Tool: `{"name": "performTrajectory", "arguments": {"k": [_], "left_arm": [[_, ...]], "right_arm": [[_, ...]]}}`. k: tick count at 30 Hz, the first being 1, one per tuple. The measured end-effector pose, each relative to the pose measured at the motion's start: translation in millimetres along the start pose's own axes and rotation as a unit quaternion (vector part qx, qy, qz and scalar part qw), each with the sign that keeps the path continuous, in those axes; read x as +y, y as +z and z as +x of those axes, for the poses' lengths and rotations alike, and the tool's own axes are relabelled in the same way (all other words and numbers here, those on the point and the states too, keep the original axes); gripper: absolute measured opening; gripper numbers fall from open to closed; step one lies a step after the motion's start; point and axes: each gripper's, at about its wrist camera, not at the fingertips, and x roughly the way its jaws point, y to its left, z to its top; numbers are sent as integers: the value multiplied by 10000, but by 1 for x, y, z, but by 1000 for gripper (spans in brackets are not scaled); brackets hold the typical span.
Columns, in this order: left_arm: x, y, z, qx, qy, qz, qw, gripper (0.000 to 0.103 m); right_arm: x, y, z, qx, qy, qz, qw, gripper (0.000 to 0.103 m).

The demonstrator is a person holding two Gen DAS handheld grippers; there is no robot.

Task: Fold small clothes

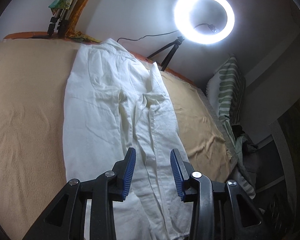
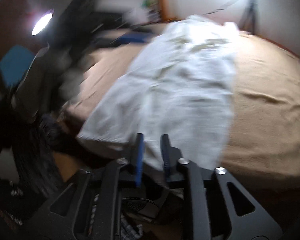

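In the left wrist view, the left gripper is nearest, with its two blue-padded jaws wide apart and nothing between them. It hangs over the near end of a white shirt, and I cannot tell if the fingers touch the cloth. The shirt lies long on a tan bedsheet, from the near edge toward the far wall, with its collar at the far end. Its right side is folded inward, and a sleeve runs along the middle in wrinkled folds. To the right of the bed stands a green-and-white striped pillow. Farther, at the far edge of the bed, there is a small black tripod that carries a bright ring light. At the far left, some tripod legs lean on the wall.

The right wrist view is blurred by motion. Here the right gripper is at the near edge of the shirt, and its jaws are only a little apart, with white cloth seen between them. If the jaws really press the cloth I cannot tell. The bedsheet spreads to the right, and a round lamp shines at the far left.
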Motion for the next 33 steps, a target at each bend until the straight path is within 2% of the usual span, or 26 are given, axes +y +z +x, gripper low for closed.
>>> {"name": "performTrajectory", "arguments": {"k": [4, 7, 9, 10, 11, 13, 18, 24, 27, 30, 33], "left_arm": [[-2, -19, 0, 223, -88, -69, 9997, 36], [-10, -40, 2, 320, -134, -75, 9994, 36], [-18, -57, 5, 388, -156, -8, 9991, 36], [-23, -67, 7, 416, -126, 50, 9990, 37], [-28, -77, 11, 463, -92, 131, 9988, 38], [-40, -94, 20, 580, -7, 330, 9978, 43], [-53, -122, 34, 658, 205, 522, 9963, 45], [-54, -137, 38, 472, 301, 605, 9966, 45], [-53, -136, 42, 442, 191, 625, 9969, 39], [-46, -132, 50, 500, 80, 495, 9975, 15], [-37, -128, 52, 509, -51, 322, 9982, 9]], "right_arm": [[-44, -5, -7, -91, -310, 698, 9970, 23], [-58, 8, -15, -177, -453, 790, 9957, 23], [-66, 34, -15, -284, -521, 657, 9961, 23], [-68, 48, -18, -360, -541, 575, 9962, 27], [-70, 64, -20, -415, -544, 509, 9964, 40], [-75, 94, -20, -461, -445, 414, 9971, 55], [-97, 182, 7, -393, -469, 434, 9972, 55], [-120, 260, 76, 52, -755, 691, 9947, 55], [-123, 285, 120, 427, -1095, 739, 9903, 55], [-125, 299, 163, 782, -1435, 713, 9840, 55], [-125, 306, 201, 1075, -1967, 481, 9734, 52]]}}
